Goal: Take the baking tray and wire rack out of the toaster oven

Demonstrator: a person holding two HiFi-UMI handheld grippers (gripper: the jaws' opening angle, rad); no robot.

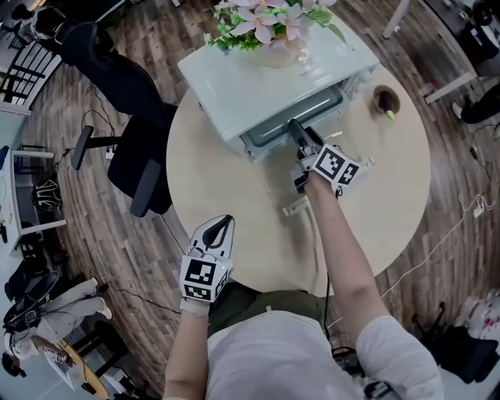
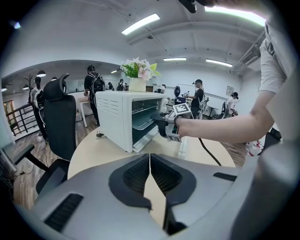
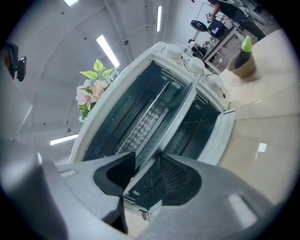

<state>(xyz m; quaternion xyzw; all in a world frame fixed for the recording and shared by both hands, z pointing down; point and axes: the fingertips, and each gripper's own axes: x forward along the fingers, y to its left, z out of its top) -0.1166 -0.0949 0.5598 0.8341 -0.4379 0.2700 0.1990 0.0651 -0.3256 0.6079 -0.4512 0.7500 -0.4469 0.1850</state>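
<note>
while the left gripper (image 1: 221, 228) hangs by the body, fingers closed to a slit and empty, the right gripper (image 3: 143, 161) reaches into the open toaster oven (image 1: 258, 82) on the table (image 1: 375, 187), fingers apart astride the front lip of the baking tray (image 3: 180, 108), apparently unclamped. likely next: close, then draw it out level. the wire rack (image 3: 146, 119) sits inside, above.

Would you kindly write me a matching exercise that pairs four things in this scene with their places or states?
1 flowers
2 left gripper
3 right gripper
4 office chair

a shut, above the near edge of the table
b on the floor
c on top of the toaster oven
d at the oven's open front

Pairs: 1c, 2a, 3d, 4b
</note>
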